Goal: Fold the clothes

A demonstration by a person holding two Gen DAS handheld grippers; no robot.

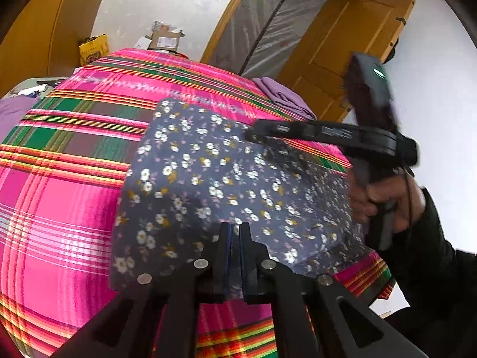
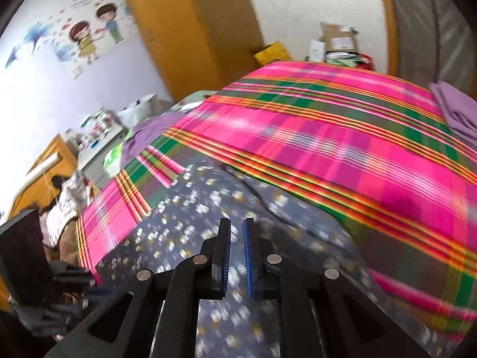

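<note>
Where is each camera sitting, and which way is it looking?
Left wrist view: sits on the left claw, looking down over the flowery cloth on the pink checked blanket toward the door; the person's hand and right claw show.
Right wrist view: sits on the right claw, looking across the flowery cloth toward the wall stickers; part of the left claw's body shows.
Shared: flowery cloth, blanket, purple cloth.

The left gripper (image 1: pixel 235 238), at the bottom centre of its own view, has its jaws pressed nearly together. The right gripper (image 2: pixel 237 238) shows a narrow gap between its pads. A dark-sleeved hand (image 1: pixel 384 203) grips the right gripper's handle at right.
</note>
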